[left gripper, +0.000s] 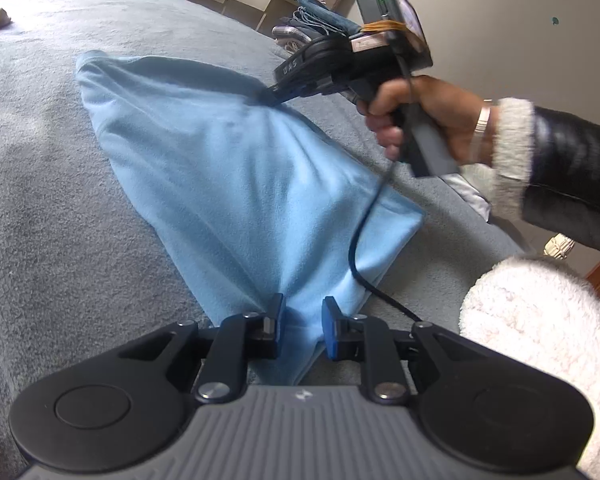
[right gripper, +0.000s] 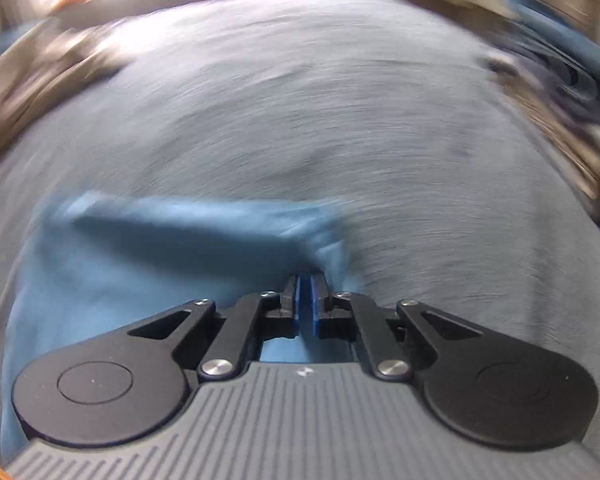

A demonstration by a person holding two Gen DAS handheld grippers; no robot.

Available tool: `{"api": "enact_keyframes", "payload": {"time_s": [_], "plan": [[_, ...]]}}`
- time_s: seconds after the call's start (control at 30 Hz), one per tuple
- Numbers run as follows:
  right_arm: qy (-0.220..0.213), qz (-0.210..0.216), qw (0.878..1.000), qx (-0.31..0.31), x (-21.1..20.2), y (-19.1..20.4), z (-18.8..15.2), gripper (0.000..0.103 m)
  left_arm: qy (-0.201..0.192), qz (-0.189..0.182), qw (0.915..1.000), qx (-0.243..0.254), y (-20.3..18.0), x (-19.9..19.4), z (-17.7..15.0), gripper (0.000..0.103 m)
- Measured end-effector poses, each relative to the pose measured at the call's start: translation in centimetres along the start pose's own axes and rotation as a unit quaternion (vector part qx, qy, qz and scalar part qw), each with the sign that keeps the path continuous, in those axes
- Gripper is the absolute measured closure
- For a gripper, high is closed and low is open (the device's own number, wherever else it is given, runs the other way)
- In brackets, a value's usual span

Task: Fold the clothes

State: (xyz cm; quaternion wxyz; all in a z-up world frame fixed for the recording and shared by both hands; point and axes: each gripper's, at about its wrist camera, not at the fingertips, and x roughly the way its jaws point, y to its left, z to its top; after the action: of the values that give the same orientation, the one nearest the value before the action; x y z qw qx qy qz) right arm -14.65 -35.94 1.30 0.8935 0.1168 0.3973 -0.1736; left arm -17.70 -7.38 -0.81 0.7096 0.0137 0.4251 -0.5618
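1. The jaws of the left gripper (left gripper: 303,312) stand a narrow way apart with a bunched corner of the light blue cloth (left gripper: 236,184) pinched between the blue pads; the cloth hangs on below them towards the gripper body.
2. The jaws of the right gripper (right gripper: 305,286) are pressed nearly flat together on an edge of the same cloth (right gripper: 148,248), only a thin layer of it between the pads.
3. In the left wrist view the right gripper (left gripper: 266,94) bites the cloth's far right edge, and folds fan out from that point across the fabric.
4. The cloth lies stretched between the two grips on the grey blanket of the bed (left gripper: 60,200), its far end rounded and resting flat near the middle of the bed.
5. A hand (left gripper: 424,120) with a bracelet, in a dark sleeve with a fleecy cuff, holds the right gripper's handle, and a black cable (left gripper: 360,248) drops from it across the cloth's near right corner.
6. A white fluffy sleeve (left gripper: 540,328) sits at the lower right, just beside the left gripper.
7. The right wrist view is heavily blurred, so little beyond the cloth and bed (right gripper: 340,120) can be told there.
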Motion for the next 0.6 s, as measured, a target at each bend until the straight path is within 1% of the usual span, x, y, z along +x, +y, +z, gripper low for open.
{"api": "enact_keyframes", "payload": {"time_s": [0.03, 0.13, 0.2, 0.23, 0.27, 0.33, 0.37, 0.4, 0.43, 0.47, 0.5, 0.53, 0.57, 0.6], "plan": [[-0.009, -0.007, 0.999, 0.033, 0.1, -0.7, 0.4, 0.097, 0.000, -0.001, 1.0000, -0.003, 0.1, -0.1, 0.0, 0.082], [-0.047, 0.042, 0.998, -0.017, -1.9, 1.4, 0.6, 0.096, 0.001, -0.008, 0.9999, -0.014, 0.5, -0.3, -0.1, 0.082], [-0.038, 0.122, 0.989, -0.070, -2.4, 4.1, 0.3, 0.096, 0.002, -0.012, 0.9997, -0.020, 0.7, -0.3, 0.0, 0.082], [-0.033, 0.161, 0.982, -0.096, -2.7, 5.4, 0.2, 0.096, 0.002, -0.013, 0.9997, -0.020, 0.7, -0.3, 0.0, 0.082], [-0.027, 0.188, 0.974, -0.122, -2.5, 6.8, -0.1, 0.096, 0.002, -0.014, 0.9997, -0.021, 0.8, -0.3, 0.0, 0.082], [-0.015, 0.178, 0.973, -0.146, -0.8, 8.6, -0.2, 0.097, 0.001, -0.015, 0.9996, -0.025, 0.8, -0.3, -0.2, 0.082], [-0.009, 0.143, 0.979, -0.144, 0.5, 8.7, 0.0, 0.097, 0.000, -0.016, 0.9995, -0.027, 0.9, -0.4, -0.3, 0.082], [-0.007, 0.102, 0.987, -0.125, 1.8, 8.1, 0.3, 0.100, -0.001, -0.016, 0.9995, -0.029, 0.9, -0.4, -0.3, 0.082], [-0.012, 0.078, 0.993, -0.083, 2.6, 7.0, 0.7, 0.100, -0.002, -0.017, 0.9994, -0.030, 0.9, -0.5, -0.4, 0.082], [-0.031, 0.061, 0.997, -0.040, 2.7, 6.0, 1.1, 0.099, -0.002, -0.018, 0.9994, -0.031, 1.0, -0.6, -0.4, 0.082], [-0.046, 0.055, 0.997, -0.027, 2.1, 5.6, 1.3, 0.094, -0.003, -0.020, 0.9993, -0.031, 1.1, -0.6, -0.5, 0.082], [-0.061, 0.049, 0.997, -0.015, 1.6, 5.2, 1.5, 0.094, -0.004, -0.022, 0.9992, -0.032, 1.2, -0.7, -0.6, 0.082], [-0.066, 0.082, 0.994, -0.018, 1.0, 5.3, 1.5, 0.094, -0.005, -0.024, 0.9991, -0.034, 1.3, -0.8, -0.7, 0.082], [-0.063, 0.123, 0.990, -0.035, 0.3, 5.7, 1.3, 0.094, -0.005, -0.026, 0.9990, -0.035, 1.4, -1.0, -1.0, 0.082]]}}
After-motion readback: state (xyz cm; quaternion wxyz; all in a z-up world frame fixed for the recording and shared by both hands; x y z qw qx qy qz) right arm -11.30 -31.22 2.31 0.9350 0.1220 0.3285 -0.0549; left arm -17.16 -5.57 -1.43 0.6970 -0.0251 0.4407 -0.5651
